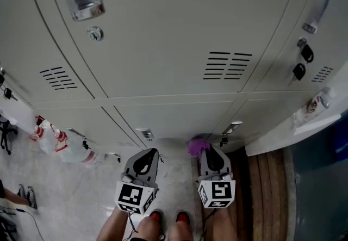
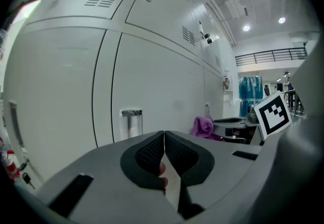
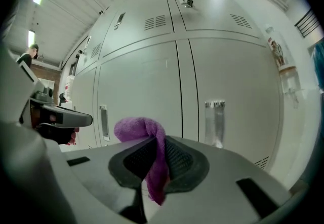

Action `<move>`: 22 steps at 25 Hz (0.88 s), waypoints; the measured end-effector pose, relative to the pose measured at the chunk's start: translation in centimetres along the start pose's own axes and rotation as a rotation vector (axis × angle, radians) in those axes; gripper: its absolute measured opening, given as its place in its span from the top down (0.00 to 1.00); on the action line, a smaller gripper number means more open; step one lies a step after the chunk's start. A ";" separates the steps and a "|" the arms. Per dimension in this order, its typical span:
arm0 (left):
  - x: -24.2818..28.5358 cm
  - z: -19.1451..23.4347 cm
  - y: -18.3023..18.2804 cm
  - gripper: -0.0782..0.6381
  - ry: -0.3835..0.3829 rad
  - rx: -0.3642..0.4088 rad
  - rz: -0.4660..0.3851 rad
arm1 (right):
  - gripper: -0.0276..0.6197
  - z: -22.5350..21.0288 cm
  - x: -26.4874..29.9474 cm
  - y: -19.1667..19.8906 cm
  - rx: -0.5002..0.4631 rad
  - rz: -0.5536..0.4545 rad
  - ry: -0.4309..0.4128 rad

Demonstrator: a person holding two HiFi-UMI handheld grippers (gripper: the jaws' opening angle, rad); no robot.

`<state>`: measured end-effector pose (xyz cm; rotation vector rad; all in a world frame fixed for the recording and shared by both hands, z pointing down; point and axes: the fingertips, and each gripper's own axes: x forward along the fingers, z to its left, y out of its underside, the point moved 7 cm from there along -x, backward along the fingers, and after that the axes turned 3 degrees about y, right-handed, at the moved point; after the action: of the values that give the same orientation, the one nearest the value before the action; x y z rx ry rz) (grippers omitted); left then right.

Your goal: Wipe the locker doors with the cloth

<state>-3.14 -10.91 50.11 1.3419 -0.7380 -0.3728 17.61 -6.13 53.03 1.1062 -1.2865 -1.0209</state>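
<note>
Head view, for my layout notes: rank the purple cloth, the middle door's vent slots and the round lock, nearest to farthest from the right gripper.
1. purple cloth, clamped in the right gripper itself.
2. vent slots, above it on the middle upper door.
3. round lock, higher up, far left.

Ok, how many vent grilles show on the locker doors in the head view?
3. One vent grille on the upper left door, one on the middle door, one on the right door. Others may be out of frame.

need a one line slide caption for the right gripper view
Purple cloth clamped in the right gripper, facing grey locker doors with metal handles.
</note>
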 end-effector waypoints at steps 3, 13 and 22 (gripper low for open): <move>-1.4 -0.7 -3.1 0.86 -0.001 0.010 -0.016 | 0.87 0.4 -1.6 -3.2 -0.010 -0.005 -0.011; -7.0 -2.2 -14.8 0.86 -0.015 0.032 -0.040 | 0.87 1.6 -6.6 -15.6 -0.039 -0.035 -0.035; -10.8 -2.3 -22.0 0.86 -0.030 0.063 -0.074 | 0.87 3.4 -9.8 -23.2 -0.093 -0.088 -0.060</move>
<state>-5.76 -7.07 26.00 1.4283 -0.7318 -0.4327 14.63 -1.15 28.30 1.0759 -1.2343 -1.1757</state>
